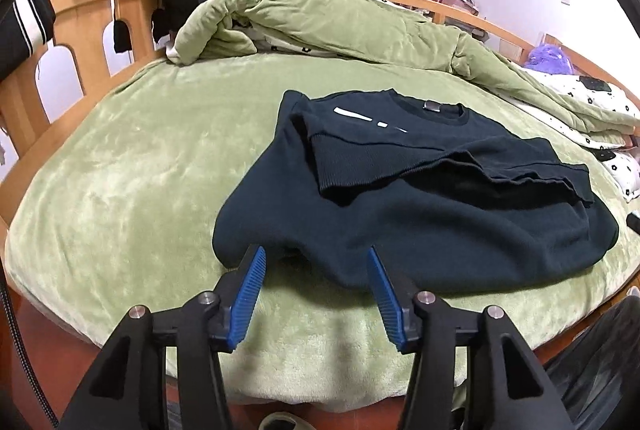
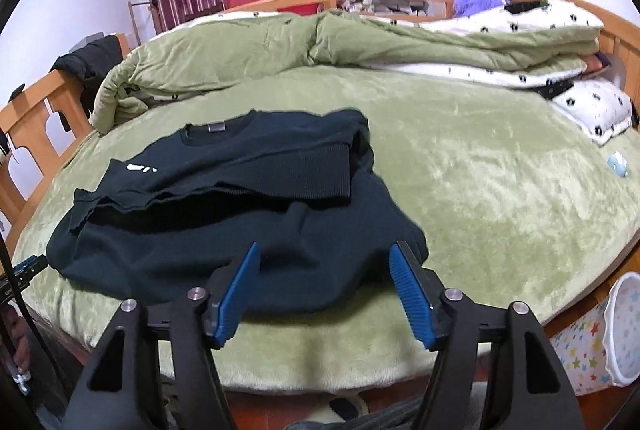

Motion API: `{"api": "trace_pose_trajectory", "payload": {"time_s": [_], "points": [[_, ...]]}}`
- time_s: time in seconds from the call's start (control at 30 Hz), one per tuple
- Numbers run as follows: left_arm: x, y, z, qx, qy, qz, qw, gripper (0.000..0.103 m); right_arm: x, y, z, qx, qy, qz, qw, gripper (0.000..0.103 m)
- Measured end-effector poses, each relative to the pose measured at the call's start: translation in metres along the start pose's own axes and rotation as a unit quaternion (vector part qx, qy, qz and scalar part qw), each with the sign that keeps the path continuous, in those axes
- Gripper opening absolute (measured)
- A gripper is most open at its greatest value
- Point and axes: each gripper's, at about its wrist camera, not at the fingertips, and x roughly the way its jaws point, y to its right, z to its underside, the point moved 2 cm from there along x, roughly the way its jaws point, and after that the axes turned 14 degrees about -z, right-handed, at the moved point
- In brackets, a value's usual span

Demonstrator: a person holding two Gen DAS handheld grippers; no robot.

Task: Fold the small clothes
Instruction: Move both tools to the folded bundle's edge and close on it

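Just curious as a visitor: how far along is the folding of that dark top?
Done: the dark knit sweater lies on the green plush bedspread with its sleeves folded across. In hand: nothing; both hand-held grippers are open at its near edge. Left: probably folding it in half.

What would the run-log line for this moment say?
garment: dark sweater partly folded on green blanket | left tool: open, empty | right tool: open, empty | next: likely another fold

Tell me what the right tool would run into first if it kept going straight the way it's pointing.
Most likely the near folded edge of the dark sweater on the green bed cover. The right tool stands open with that edge just ahead of its tips, though depth is hard to judge.
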Motion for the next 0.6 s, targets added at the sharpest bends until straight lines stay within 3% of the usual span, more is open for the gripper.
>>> {"api": "trace_pose_trajectory", "payload": {"time_s": [0.13, 0.6], "points": [[0.003, -0.003, -0.011, -0.018, 0.003, 0.016, 0.9997, 0.05, 0.004, -0.001, -0.01, -0.005, -0.002, 0.006, 1.0, 0.067], [0.059, 0.013, -0.05, -0.045, -0.04, 0.064, 0.9961, 0.05, 0.064, 0.015, -0.038, 0.031, -0.035, -0.029, 0.998, 0.063]]}}
